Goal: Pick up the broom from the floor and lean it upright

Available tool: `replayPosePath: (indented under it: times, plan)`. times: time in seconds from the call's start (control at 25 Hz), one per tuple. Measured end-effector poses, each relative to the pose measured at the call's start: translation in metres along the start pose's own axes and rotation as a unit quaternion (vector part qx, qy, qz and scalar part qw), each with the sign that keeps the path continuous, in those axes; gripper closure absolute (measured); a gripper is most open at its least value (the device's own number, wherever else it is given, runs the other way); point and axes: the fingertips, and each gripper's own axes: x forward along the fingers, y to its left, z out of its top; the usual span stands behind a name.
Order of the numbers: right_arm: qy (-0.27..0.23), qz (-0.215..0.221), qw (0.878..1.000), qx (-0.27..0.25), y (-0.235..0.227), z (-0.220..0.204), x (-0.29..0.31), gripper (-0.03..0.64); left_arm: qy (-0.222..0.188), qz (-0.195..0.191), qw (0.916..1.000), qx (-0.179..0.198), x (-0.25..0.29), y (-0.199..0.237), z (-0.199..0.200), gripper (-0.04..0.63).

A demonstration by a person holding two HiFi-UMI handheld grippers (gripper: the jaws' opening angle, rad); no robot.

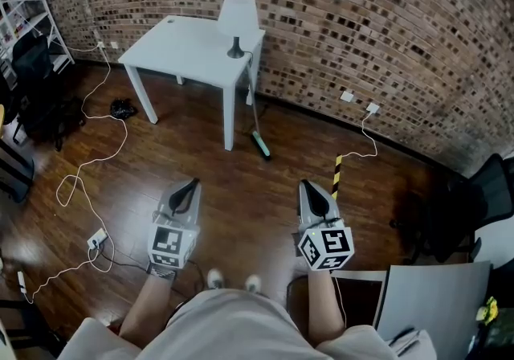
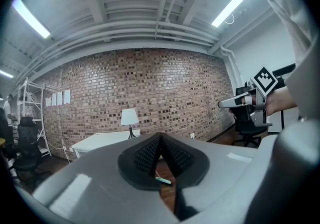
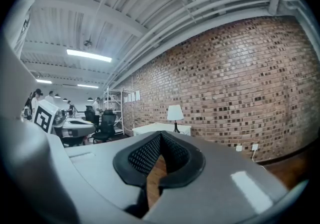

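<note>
Both my grippers closed on nothing, broom well ahead by the table.

Head view: my left gripper [image 1: 189, 186] and right gripper [image 1: 308, 187] are held side by side over the wood floor [image 1: 241, 190], jaws together. The broom [image 1: 260, 141] stands well ahead, its green head on the floor beside a leg of the white table [image 1: 185, 49], handle tilted up to the tabletop's edge. Left gripper view: my pads meet at the tips, the green broom head far off in the gap below. Right gripper view: pads meet too, only floor behind.
</note>
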Motion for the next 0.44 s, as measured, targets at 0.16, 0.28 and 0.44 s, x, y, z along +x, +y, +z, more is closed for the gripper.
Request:
replayPosePath:
  times: [0.16,0.28,0.44]
  plan:
    - [0.003,-0.001,1.0,0.001,-0.003,-0.004,-0.001,0.604,-0.001,0.0,1.0,-0.002,0.001,-0.003,-0.001,0.594]
    - [0.005,-0.004,1.0,0.005,-0.007,-0.006,-0.003,0.604,0.002,0.003,1.0,-0.009,0.002,-0.004,-0.004,0.594]
    - [0.002,-0.009,1.0,0.008,-0.013,-0.003,-0.006,0.604,-0.003,-0.001,1.0,-0.003,0.005,-0.007,0.003,0.594]
